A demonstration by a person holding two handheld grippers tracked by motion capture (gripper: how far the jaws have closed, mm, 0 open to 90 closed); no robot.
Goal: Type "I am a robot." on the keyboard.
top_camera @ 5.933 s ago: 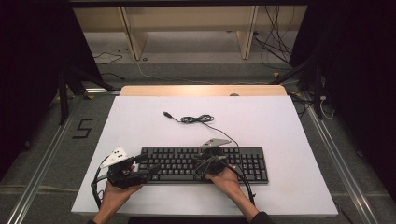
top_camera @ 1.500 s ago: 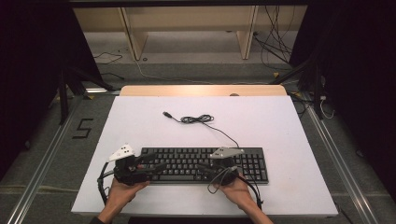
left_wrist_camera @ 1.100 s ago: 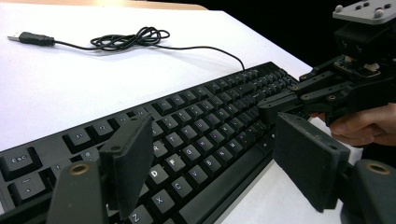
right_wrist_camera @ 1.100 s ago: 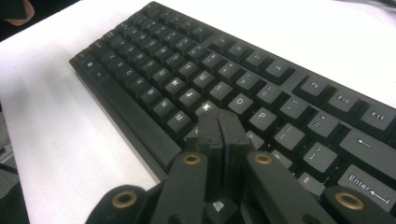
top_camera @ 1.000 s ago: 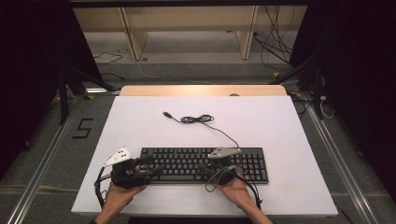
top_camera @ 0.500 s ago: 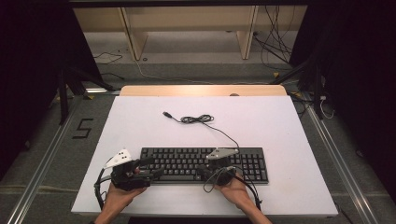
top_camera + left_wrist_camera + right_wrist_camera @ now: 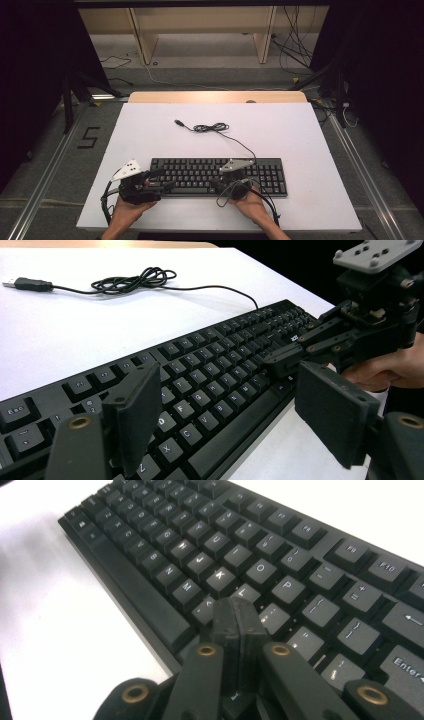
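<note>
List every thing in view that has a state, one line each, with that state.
keyboard: flat on the table, right way up.
cable: partly coiled, its plug lying loose, plugged into nothing.
left gripper: jaws open, nothing between the pads.
right gripper: jaws shut together, tips over the keys.

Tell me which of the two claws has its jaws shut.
The right claw: its two jaws are pressed flat together above the keyboard. The left claw has its jaws spread wide apart.

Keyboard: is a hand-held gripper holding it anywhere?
No. The left hand-held gripper is open over the keyboard; the right hand-held gripper is shut, empty.
</note>
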